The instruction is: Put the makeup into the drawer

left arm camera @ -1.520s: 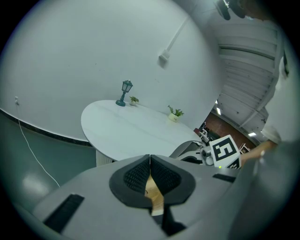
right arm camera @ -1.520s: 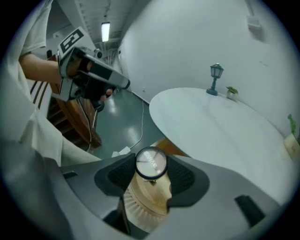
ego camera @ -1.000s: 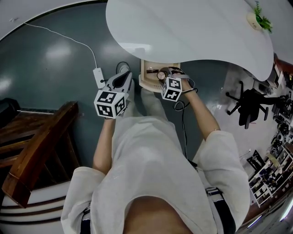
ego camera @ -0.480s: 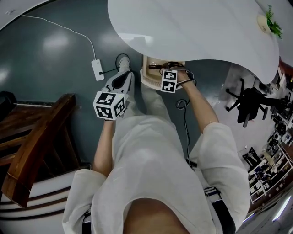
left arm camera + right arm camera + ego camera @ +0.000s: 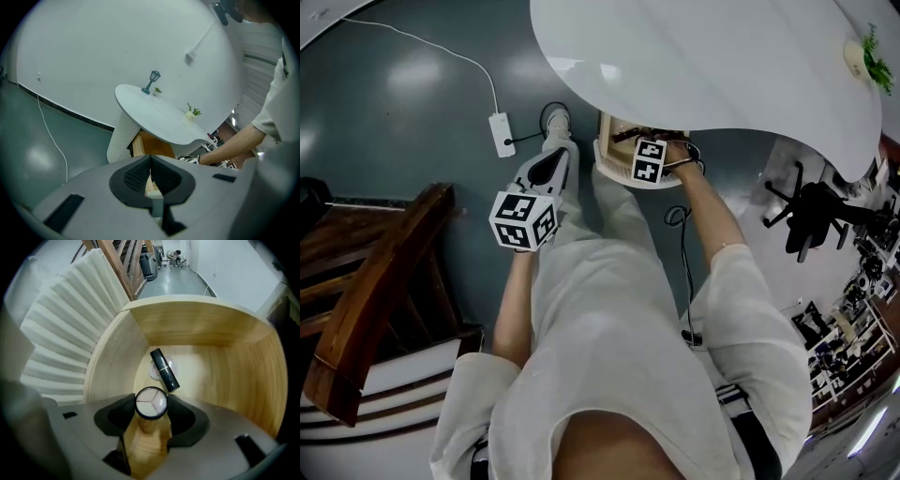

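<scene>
The wooden drawer (image 5: 612, 161) stands pulled out from under the white table (image 5: 712, 66). My right gripper (image 5: 151, 404) points straight down into it, shut on a round compact (image 5: 151, 403) with a three-part pale face. On the drawer floor (image 5: 211, 371) beneath lie a black lipstick tube (image 5: 164, 370) and a clear round case (image 5: 158, 369) under it. In the head view the right gripper (image 5: 652, 150) hangs over the drawer. My left gripper (image 5: 150, 161) is shut with nothing in it and hovers left of the drawer, over the person's leg (image 5: 555, 159).
The ribbed white table base (image 5: 61, 333) flanks the drawer. A power strip with white cable (image 5: 501, 147) lies on the grey floor at left, with a dark wooden stair (image 5: 384, 281) nearer. An office chair (image 5: 811, 211) stands at right. A small lamp (image 5: 153, 77) and plant (image 5: 192, 112) sit on the tabletop.
The right gripper has sunk down into the drawer with the compact still held. The left gripper has dropped a little and stayed shut.
</scene>
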The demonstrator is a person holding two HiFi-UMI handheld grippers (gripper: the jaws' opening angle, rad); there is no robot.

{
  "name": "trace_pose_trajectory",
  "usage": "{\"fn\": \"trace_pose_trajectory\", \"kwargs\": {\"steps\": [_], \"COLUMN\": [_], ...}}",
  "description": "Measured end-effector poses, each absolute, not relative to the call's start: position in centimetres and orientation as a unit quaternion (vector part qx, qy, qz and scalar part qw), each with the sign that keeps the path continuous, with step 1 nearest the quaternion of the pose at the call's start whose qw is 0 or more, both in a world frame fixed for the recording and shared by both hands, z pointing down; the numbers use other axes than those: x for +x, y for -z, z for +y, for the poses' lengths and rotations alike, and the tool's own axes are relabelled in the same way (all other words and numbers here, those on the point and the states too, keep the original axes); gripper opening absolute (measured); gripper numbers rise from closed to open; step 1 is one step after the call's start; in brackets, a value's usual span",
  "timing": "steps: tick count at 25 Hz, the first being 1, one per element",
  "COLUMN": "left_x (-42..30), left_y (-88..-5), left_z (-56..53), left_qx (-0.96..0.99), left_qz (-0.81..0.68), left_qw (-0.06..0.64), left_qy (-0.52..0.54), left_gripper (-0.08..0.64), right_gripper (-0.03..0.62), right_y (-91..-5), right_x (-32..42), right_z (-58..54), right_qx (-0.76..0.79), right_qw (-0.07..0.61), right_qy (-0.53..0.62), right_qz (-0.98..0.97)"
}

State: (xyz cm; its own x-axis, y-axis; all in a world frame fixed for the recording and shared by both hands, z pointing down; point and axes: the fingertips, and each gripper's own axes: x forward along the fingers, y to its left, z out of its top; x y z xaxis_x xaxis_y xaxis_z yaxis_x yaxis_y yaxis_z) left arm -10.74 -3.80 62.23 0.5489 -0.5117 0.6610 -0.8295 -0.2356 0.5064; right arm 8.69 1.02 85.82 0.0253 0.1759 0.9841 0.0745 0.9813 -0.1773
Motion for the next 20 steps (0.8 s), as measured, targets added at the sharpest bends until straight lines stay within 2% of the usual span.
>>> {"fn": "trace_pose_trajectory", "kwargs": {"steps": [13,16,20], "left_x": [-10.4,-9.9,-9.2], "left_y": [-62.0,-61.4,-60.5], "left_z": [-4.2,-4.4,-4.5], "left_qx": [0.77,0.776,0.786], "left_qz": [-0.431,-0.429,-0.424], "left_qw": [0.432,0.425,0.413], "left_qy": [-0.185,-0.185,-0.182], "left_gripper": [0.011,0.011,0.011], "right_gripper": [0.187,0.163,0.083], "right_y": [-85.0,-83.7,-81.7], "right_x": [7.2,6.8,6.4], "right_z": [-0.3,-0.9,-1.4], "right_qx": [-0.057,-0.042,-0.01], "right_qw": [0.688,0.679,0.665], "right_qy": [-0.012,0.005,0.031], "right_qz": [-0.723,-0.733,-0.746]}}
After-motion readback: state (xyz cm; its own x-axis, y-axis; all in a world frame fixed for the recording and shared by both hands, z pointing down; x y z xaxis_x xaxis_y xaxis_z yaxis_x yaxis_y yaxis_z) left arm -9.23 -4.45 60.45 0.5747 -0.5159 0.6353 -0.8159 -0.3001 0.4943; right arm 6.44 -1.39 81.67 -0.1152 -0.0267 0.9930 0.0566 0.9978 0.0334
